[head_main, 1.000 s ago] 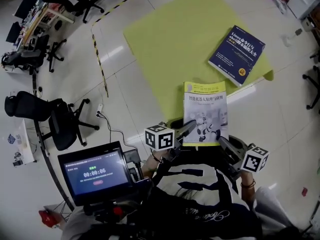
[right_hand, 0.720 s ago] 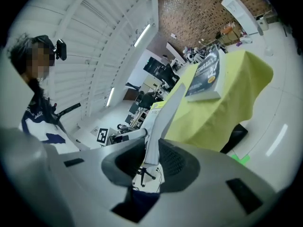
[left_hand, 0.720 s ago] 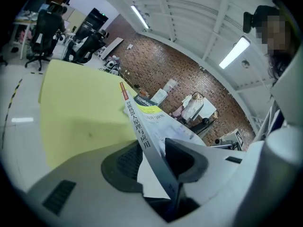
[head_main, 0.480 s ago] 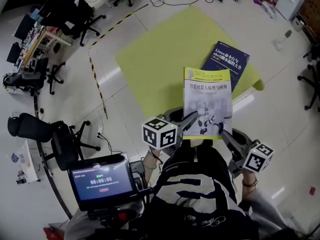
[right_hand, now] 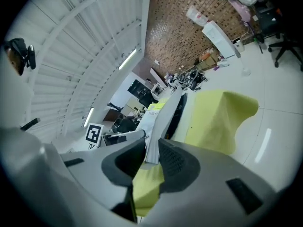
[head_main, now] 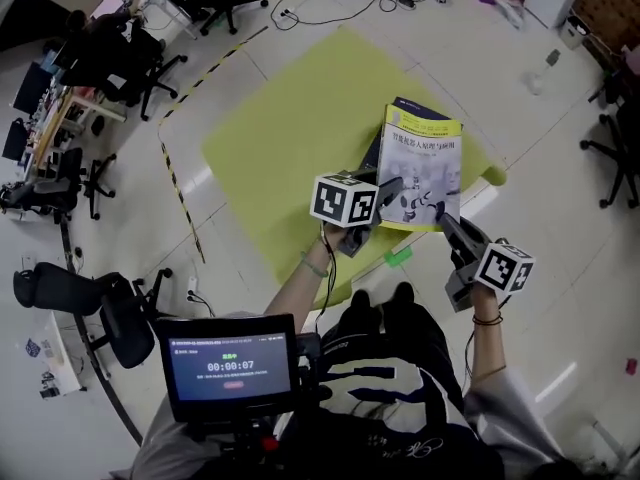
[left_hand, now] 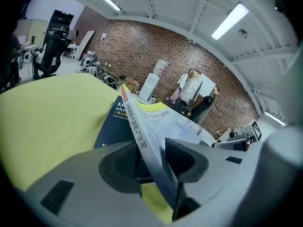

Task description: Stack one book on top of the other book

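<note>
**Inspector:** What is noted nearest the person?

**Assistant:** A lit screen [head_main: 232, 365] is seen at the near left. A small green strip [head_main: 397, 257] is seen on the floor just past the person's shoes.

**Inspector:** How are the claws found?

**Assistant:** The left gripper [head_main: 392, 190] is clamped on the near left edge of the yellow-topped book [head_main: 425, 163], with the spine pinched between its pads. The right gripper [head_main: 447, 225] is clamped on the book's near right corner, and the page edges are pressed between its narrow jaws. The book is carried by both claws.

**Inspector:** Where is the book placed?

**Assistant:** It is held tilted over the blue book [head_main: 378, 148], which is mostly covered by it. Only the left edge and far corner of the blue book are left in sight. Whether the two covers are touching cannot be told.

**Inspector:** And beyond?

**Assistant:** The blue book is laid flat on the yellow-green mat [head_main: 280, 138], toward its right side. Black office chairs [head_main: 135, 63] are seen at the far left, well apart from the mat.
</note>
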Demonstrator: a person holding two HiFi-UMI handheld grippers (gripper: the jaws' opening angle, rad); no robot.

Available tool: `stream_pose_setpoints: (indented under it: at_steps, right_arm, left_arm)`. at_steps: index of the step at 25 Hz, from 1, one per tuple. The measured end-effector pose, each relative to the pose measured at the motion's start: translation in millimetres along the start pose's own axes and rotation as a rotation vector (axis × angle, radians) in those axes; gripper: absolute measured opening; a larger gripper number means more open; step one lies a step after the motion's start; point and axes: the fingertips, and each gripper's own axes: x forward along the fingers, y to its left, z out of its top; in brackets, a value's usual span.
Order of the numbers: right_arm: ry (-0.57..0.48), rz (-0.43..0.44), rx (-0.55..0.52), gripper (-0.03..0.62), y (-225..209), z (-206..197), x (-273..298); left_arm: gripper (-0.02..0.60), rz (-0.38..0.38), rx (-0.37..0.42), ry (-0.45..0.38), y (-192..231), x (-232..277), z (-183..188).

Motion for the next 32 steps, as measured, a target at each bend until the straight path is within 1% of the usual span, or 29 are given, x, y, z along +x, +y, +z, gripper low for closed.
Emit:
stream_pose_setpoints:
  at_steps: [3, 5, 7, 9, 11, 13, 14, 15, 17, 19, 22, 24, 26, 27, 29, 32]
  right_arm:
    - [0.011, -0.043, 0.010, 0.083, -15, -4, 9]
    - [0.005, -0.059, 0.048, 0.081, -20, -12, 10]
    - [-0.012, -0.060, 0.101, 0.080, -25, -19, 9]
    - [-0.016, -0.065, 0.118, 0.081, -29, -23, 9]
    - [-0.019, -0.072, 0.123, 0.080, -32, -23, 11]
    - [-0.026, -0.081, 0.132, 0.080, -35, -23, 11]
    - [-0.029, -0.084, 0.135, 0.081, -36, -23, 11]
    - [-0.030, -0.087, 0.136, 0.081, -37, -23, 10]
    - [-0.027, -0.093, 0.124, 0.086, -39, -25, 8]
    - [-0.020, -0.114, 0.087, 0.098, -42, -27, 8]
    - [-0.026, -0.202, 0.003, 0.134, -50, -25, 4]
    - [-0.040, -0.276, -0.051, 0.137, -54, -27, -5]
    - [-0.055, -0.320, -0.080, 0.137, -52, -35, -17]
    - [-0.061, -0.324, -0.085, 0.137, -48, -40, -23]
    - [-0.070, -0.305, -0.085, 0.137, -34, -49, -34]
    - [-0.081, -0.270, -0.106, 0.135, 0, -61, -46]
  left_arm:
    - [0.158, 0.046, -0.056, 0.010, 14, 17, -6]
    - [0.167, 0.074, -0.084, -0.001, 19, 17, -12]
    - [0.167, 0.081, -0.098, 0.000, 20, 15, -16]
    - [0.173, 0.107, -0.103, 0.010, 22, 12, -16]
    - [0.183, 0.181, -0.114, -0.008, 29, 2, -16]
    - [0.183, 0.276, -0.131, -0.063, 42, -21, -16]
    - [0.183, 0.300, -0.144, -0.091, 45, -34, -17]
    - [0.183, 0.298, -0.162, -0.116, 45, -46, -18]
    - [0.183, 0.260, -0.205, -0.166, 37, -68, -21]
    - [0.183, 0.243, -0.231, -0.220, 25, -91, -24]
    - [0.183, 0.242, -0.244, -0.292, 5, -121, -33]
    - [0.183, 0.242, -0.263, -0.329, -7, -141, -46]
    - [0.183, 0.243, -0.288, -0.361, -18, -160, -65]
    - [0.183, 0.243, -0.300, -0.373, -22, -168, -75]
    - [0.183, 0.242, -0.328, -0.394, -30, -184, -92]
    - [0.181, 0.220, -0.362, -0.416, -42, -208, -111]
